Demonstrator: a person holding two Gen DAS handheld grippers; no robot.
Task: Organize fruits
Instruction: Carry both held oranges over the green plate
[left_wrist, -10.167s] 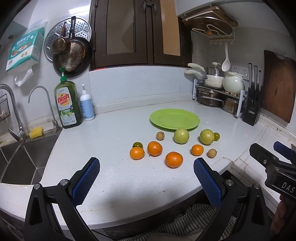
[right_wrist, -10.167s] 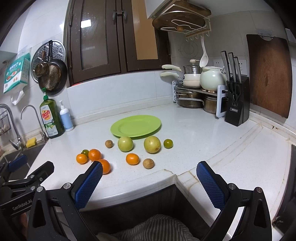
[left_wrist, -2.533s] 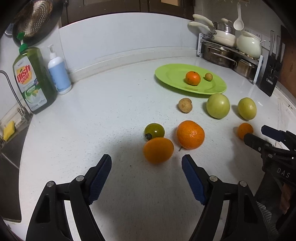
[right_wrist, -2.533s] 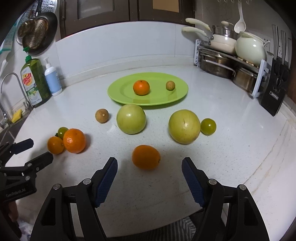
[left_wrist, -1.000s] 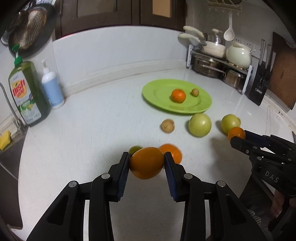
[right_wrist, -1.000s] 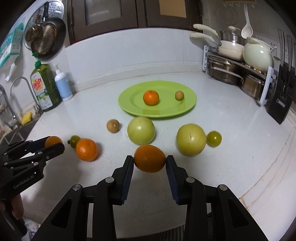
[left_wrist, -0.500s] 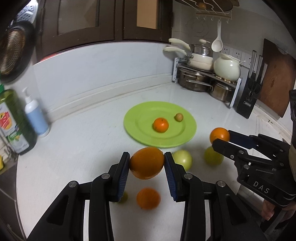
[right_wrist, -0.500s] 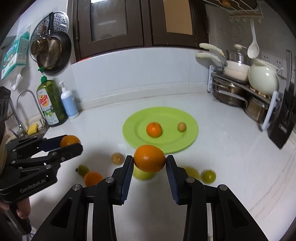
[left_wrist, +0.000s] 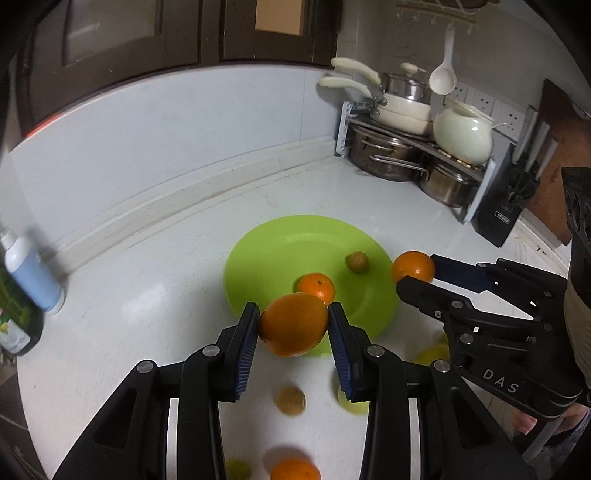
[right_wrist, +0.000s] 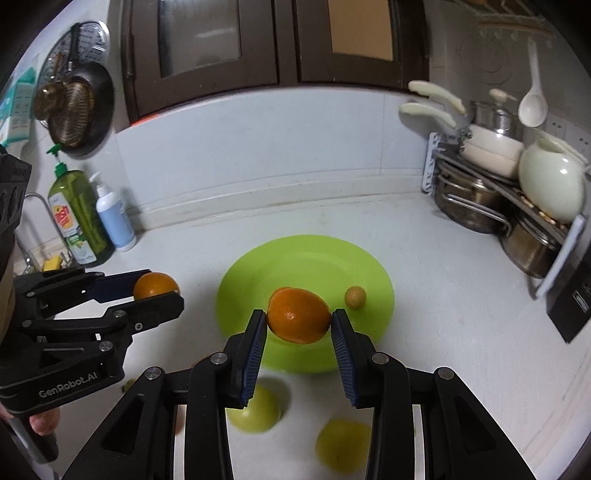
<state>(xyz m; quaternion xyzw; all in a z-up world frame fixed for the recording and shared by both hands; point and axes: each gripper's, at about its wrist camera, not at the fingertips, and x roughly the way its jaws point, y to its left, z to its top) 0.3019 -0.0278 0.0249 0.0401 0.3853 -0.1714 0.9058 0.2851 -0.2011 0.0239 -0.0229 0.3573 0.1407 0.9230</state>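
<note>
Since half a second ago I've carried both oranges forward over the plate's near edge. My left gripper (left_wrist: 292, 328) clamps its orange (left_wrist: 293, 324); my right gripper (right_wrist: 298, 328) clamps the other orange (right_wrist: 298, 320). On the green plate (left_wrist: 280, 254) lie a tangerine (left_wrist: 316, 286) and a small brown fruit (left_wrist: 357, 262).

Green plate (left_wrist: 258, 266); orange fruit (left_wrist: 293, 324); blue claw pads (left_wrist: 246, 350).
</note>
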